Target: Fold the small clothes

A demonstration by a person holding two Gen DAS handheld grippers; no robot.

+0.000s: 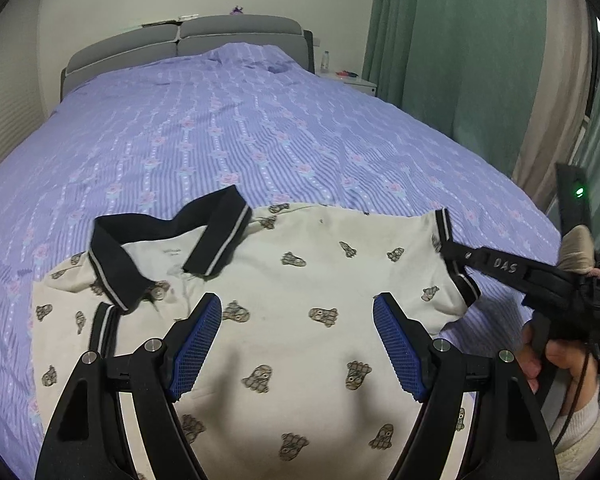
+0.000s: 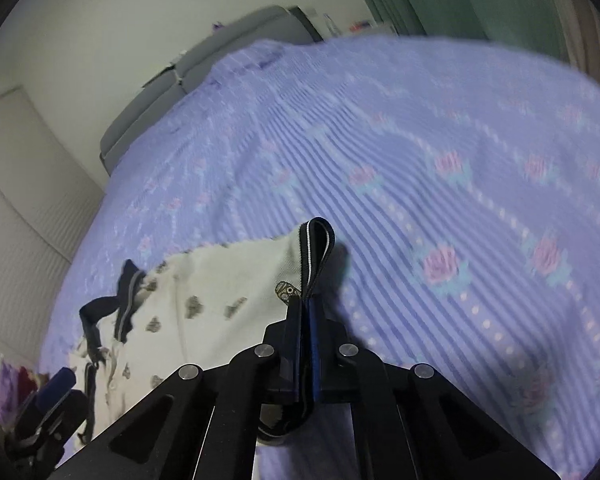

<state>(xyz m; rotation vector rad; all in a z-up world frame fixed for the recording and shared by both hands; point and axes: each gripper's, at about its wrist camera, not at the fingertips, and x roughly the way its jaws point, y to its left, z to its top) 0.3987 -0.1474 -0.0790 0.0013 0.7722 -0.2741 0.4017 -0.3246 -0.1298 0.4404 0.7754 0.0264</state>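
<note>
Lavender striped bedding [image 1: 260, 132] carries the cream polo shirt [image 1: 284, 280] spread flat near you, collar [image 1: 160, 248] rumpled. Your left gripper [image 1: 298, 340] hovers over its chest, jaws spread wide and empty. Your right gripper [image 2: 305, 308] pinches the dark sleeve cuff [image 2: 316, 248]. Expect light, limp knit that sags and drags; grip ribbed cuffs and hems, since they likely hold better.

Shirt [image 1: 300, 280] on the bed [image 1: 260, 128], collar [image 1: 168, 248] left, sleeve cuff [image 1: 452, 256] right, headboard [image 1: 188, 40] behind.
</note>
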